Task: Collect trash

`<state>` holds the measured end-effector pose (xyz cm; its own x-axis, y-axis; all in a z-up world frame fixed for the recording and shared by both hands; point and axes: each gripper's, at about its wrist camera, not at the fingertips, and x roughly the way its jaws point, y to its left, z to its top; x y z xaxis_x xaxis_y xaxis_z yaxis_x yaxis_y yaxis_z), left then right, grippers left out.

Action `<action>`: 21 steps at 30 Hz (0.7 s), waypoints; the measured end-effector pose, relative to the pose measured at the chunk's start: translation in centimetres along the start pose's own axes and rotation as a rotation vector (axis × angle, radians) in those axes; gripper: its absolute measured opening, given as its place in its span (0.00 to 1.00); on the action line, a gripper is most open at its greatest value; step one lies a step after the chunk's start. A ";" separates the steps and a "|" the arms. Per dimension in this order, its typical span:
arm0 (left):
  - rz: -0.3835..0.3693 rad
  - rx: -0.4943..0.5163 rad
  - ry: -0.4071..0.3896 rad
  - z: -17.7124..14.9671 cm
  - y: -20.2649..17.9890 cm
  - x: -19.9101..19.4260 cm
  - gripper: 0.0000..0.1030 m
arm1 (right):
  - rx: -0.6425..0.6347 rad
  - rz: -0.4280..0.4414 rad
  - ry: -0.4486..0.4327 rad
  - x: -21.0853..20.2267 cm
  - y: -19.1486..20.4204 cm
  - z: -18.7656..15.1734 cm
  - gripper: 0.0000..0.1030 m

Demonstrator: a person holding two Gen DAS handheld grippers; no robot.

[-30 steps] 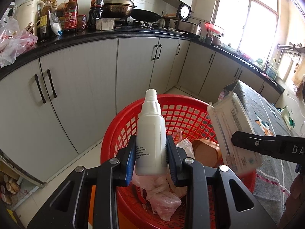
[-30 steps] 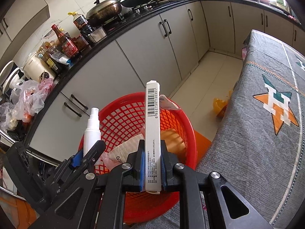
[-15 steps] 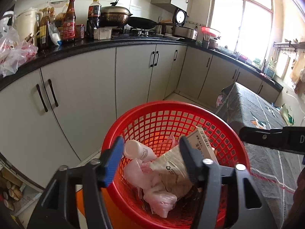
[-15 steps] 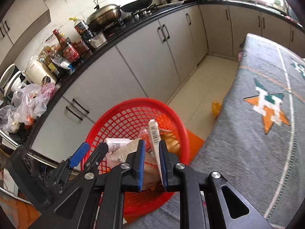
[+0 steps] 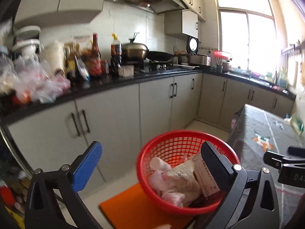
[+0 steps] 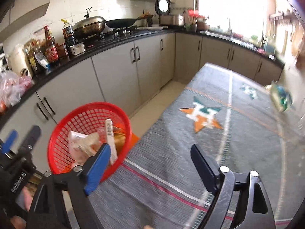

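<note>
A red mesh basket (image 5: 171, 133) stands on the floor beside the table and holds crumpled wrappers. The white spray bottle (image 5: 159, 164) lies inside it, next to a flat barcoded box (image 5: 205, 173). My left gripper (image 5: 150, 147) hangs above and short of the basket, its jaws opening wide with nothing between them. In the right wrist view the basket (image 6: 85, 106) sits at lower left, with the box (image 6: 110, 137) leaning inside. My right gripper (image 6: 150, 148) is over the table's near corner; its jaws are opening too, with nothing between them.
The basket rests on an orange base (image 5: 133, 206). A grey patterned tablecloth (image 6: 209, 152) covers the table to the right, with a green packet (image 6: 282, 99) at its far edge. Grey cabinets (image 5: 114, 114) under a cluttered black counter run behind the basket.
Both grippers let go: the spray bottle and the box dropped into the red basket. Both jaws spread wide, and both grippers rose and drew back from the basket.
</note>
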<state>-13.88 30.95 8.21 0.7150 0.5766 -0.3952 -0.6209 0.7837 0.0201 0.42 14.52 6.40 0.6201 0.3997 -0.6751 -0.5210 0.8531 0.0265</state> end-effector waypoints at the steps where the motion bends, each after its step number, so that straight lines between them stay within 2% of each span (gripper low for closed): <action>1: 0.019 0.024 -0.005 0.0 -0.3 -0.5 1.00 | -0.018 -0.019 -0.007 -0.5 0.1 -0.3 0.91; 3: 0.030 0.051 -0.013 -0.2 -0.6 -1.4 1.00 | -0.041 -0.033 -0.023 -1.4 0.1 -0.7 0.92; 6: 0.007 0.078 -0.003 -0.8 -0.8 -2.5 1.00 | -0.076 -0.067 -0.045 -2.8 -0.2 -1.5 0.94; 10: 0.097 0.141 -0.065 -2.1 -1.4 -4.7 1.00 | -0.104 -0.089 -0.068 -4.5 -1.0 -2.6 0.95; 14: 0.192 0.072 -0.105 -2.9 -0.8 -7.1 1.00 | -0.126 -0.121 -0.104 -6.6 -1.8 -4.1 0.98; 17: 0.190 0.047 -0.117 -3.2 -0.4 -9.0 1.00 | -0.130 -0.135 -0.132 -8.4 -2.3 -5.6 0.99; 21: 0.092 0.024 -0.111 -3.6 0.1 -11.4 1.00 | -0.128 -0.165 -0.172 -11.2 -2.7 -7.8 0.99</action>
<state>-23.20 23.63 9.43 0.6874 0.6672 -0.2869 -0.6786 0.7308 0.0736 -9.70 5.08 8.15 0.7877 0.3194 -0.5269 -0.4679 0.8664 -0.1743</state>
